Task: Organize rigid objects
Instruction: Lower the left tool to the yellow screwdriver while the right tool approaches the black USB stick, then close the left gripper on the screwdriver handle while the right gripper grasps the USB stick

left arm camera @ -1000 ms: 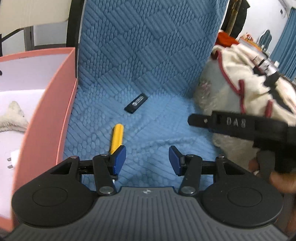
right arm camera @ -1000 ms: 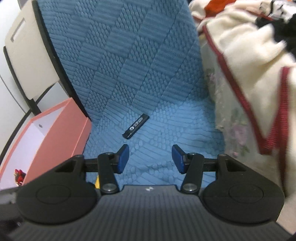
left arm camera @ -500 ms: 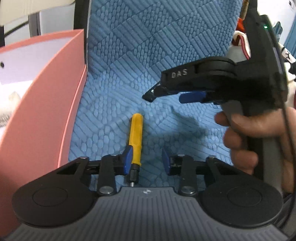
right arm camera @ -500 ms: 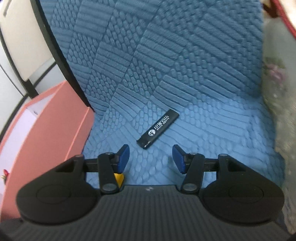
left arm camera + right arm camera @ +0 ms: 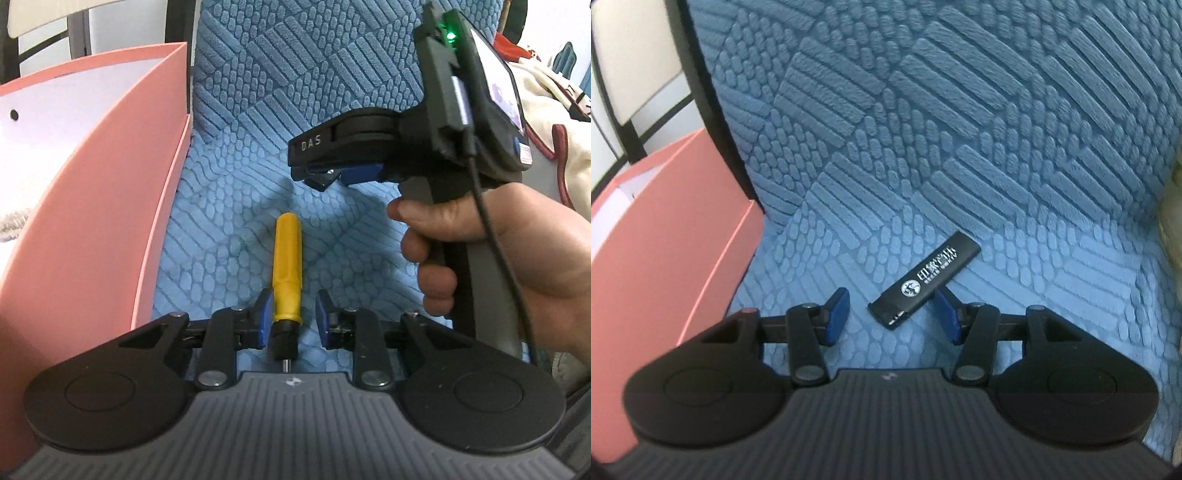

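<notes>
A screwdriver (image 5: 287, 258) with a yellow handle and black collar lies on the blue cushion (image 5: 229, 206), pointing away from me. My left gripper (image 5: 291, 315) straddles its near end and its jaws are closing. The left pad touches the handle and a gap remains at the right pad. A black lighter (image 5: 925, 280) with white print lies slantwise farther back on the cushion. My right gripper (image 5: 892, 314) stands open around the lighter's near end, and neither pad presses on it. In the left wrist view a hand (image 5: 498, 251) holds the right gripper (image 5: 332, 173) low over the cushion.
A pink open box (image 5: 110, 177) with a white inside stands at the cushion's left edge, also seen in the right wrist view as the pink box (image 5: 665, 251). The cushion's padded back (image 5: 923, 92) rises behind. A cream blanket (image 5: 561, 110) with red trim lies to the right.
My left gripper came down around the screwdriver and its jaws narrowed. The right gripper swung in from the right and dropped over the lighter, still open.
</notes>
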Tool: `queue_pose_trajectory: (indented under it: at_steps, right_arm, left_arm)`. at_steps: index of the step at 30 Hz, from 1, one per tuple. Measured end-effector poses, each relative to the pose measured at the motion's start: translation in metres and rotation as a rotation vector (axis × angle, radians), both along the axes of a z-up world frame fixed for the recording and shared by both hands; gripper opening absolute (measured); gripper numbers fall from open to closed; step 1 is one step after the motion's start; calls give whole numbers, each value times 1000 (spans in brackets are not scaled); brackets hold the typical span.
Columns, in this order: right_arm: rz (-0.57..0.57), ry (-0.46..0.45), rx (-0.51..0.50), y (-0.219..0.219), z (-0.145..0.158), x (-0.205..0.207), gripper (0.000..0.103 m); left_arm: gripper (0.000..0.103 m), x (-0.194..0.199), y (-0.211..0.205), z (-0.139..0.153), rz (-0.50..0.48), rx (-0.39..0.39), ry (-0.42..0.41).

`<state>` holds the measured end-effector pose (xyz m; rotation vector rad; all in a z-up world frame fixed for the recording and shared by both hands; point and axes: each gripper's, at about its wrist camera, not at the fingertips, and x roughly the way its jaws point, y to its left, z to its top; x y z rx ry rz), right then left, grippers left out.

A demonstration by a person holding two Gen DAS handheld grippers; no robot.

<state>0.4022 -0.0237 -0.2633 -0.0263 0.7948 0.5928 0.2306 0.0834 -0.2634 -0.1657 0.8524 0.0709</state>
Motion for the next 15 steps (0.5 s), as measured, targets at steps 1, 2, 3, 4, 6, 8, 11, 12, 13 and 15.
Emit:
queue_pose_trajectory:
  at_steps: [1, 2, 3, 4, 6, 8, 11, 12, 13, 15]
  right_arm:
    - [6, -12, -21, 3, -1, -1, 54]
    - [16, -26, -50, 6, -1, -4, 52]
    - [24, -41, -81, 9, -2, -7, 49]
    - [31, -58, -114, 12, -3, -10, 46]
    - [30, -69, -139, 13, -4, -13, 38]
    - [21, -58, -138, 12, -4, -14, 32]
    - [6, -41, -144, 7, -1, -19, 24]
    - [-1, -32, -140, 3, 0, -21, 24]
    - [-10, -25, -137, 1, 0, -23, 24]
    - [-32, -10, -134, -6, 1, -26, 23]
  left_arm:
    - [29, 0, 0, 0, 5, -5, 3]
    - [29, 0, 1, 0, 9, -9, 6]
    - [29, 0, 1, -1, 11, -14, 9]
    - [29, 0, 1, -1, 14, -20, 13]
    - [29, 0, 2, -2, 20, -18, 14]
    - [29, -1, 2, -1, 25, -22, 13]
    - [29, 0, 2, -2, 30, -28, 13]
    - [29, 0, 3, -2, 33, -28, 15]
    - [29, 1, 3, -3, 35, -27, 16]
    - [29, 1, 3, -4, 38, -22, 15]
